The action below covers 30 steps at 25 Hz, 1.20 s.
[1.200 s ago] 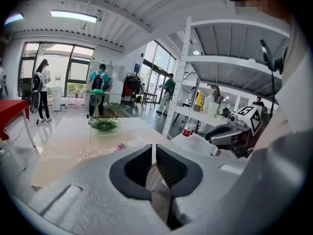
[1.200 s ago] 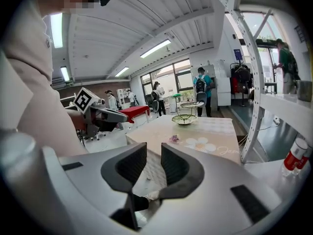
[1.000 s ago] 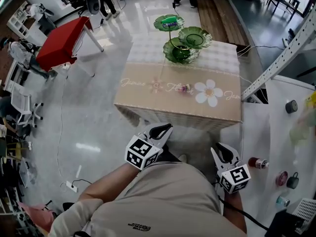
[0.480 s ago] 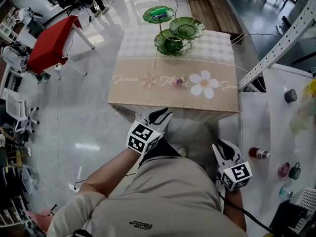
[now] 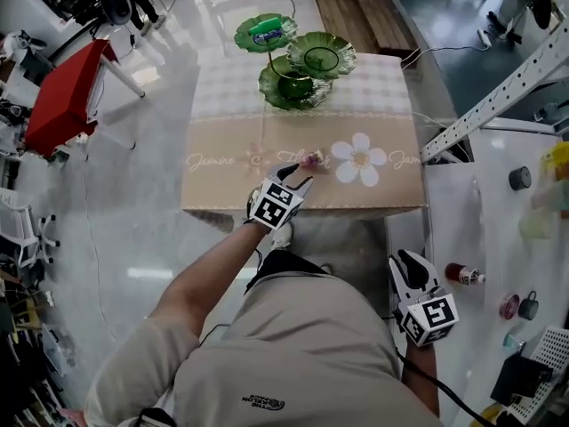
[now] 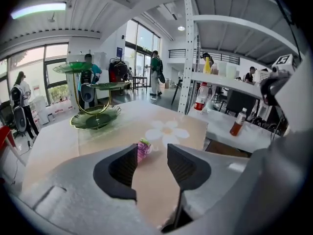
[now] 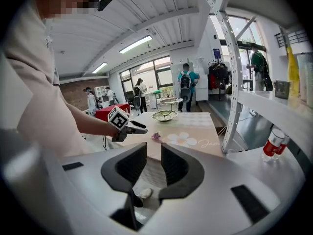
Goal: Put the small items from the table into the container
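A small pink wrapped item [image 5: 312, 158] lies on the beige flowered table [image 5: 222, 181], next to the white flower print. My left gripper [image 5: 298, 176] reaches over the table's front part, its tips just short of the item. In the left gripper view the pink wrapped item [image 6: 143, 148] lies past the left jaw's tip, not between the pads; my left gripper [image 6: 152, 153] is opening its jaws. A green three-tier dish stand [image 5: 293, 60] at the table's far side holds a green packet [image 5: 265, 28] in its top dish. My right gripper [image 5: 411, 269] hangs open and empty beside the person's hip.
A white shelf unit [image 5: 480, 229] with a red-capped bottle [image 5: 464, 274] and small cups stands at the right. A slanted metal rail [image 5: 498, 96] crosses above it. A red table [image 5: 62, 96] stands far left on the glossy floor. People move about in the background.
My left gripper went forward from the person's lap out over the table, toward the pink item, and its jaws parted. The right gripper stayed near the hip.
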### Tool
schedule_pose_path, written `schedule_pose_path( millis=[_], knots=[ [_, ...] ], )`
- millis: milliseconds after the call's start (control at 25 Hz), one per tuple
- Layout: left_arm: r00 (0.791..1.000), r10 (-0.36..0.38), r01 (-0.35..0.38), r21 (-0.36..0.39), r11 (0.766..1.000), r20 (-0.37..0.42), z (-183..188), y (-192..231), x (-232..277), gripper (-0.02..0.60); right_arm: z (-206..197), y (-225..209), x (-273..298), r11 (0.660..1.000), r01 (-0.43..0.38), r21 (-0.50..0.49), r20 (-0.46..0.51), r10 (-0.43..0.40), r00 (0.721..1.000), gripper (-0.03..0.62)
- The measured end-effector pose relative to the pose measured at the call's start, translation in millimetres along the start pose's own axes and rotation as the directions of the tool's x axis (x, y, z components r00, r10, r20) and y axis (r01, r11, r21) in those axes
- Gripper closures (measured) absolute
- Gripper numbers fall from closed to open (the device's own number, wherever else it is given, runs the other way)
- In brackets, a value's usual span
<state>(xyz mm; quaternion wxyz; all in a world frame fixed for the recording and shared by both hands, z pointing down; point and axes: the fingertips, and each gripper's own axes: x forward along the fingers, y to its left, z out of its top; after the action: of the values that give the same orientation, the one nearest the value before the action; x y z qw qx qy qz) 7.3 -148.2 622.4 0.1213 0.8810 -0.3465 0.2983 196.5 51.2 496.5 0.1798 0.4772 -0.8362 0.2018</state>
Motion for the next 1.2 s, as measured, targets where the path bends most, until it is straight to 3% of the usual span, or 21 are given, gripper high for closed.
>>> schedule_pose_path(
  millis=[520, 840, 1200],
  knots=[
    [0.977, -0.094, 0.129, 0.178, 0.975, -0.191, -29, 35, 104, 0.391, 20, -7, 30, 0.987, 0.14, 0.085, -0.047, -0.136, 0.99, 0.493],
    [0.971, -0.173, 0.202, 0.179, 0.963, -0.166, -12, 39, 95, 0.411, 33, -3, 53, 0.978, 0.176, 0.112, -0.04, -0.173, 0.984, 0.493],
    [0.967, -0.237, 0.249, 0.162, 0.955, -0.09, 43, 68, 28, 0.413, 56, 9, 98, 0.986, 0.121, 0.111, 0.008, -0.123, 0.992, 0.493]
  ],
)
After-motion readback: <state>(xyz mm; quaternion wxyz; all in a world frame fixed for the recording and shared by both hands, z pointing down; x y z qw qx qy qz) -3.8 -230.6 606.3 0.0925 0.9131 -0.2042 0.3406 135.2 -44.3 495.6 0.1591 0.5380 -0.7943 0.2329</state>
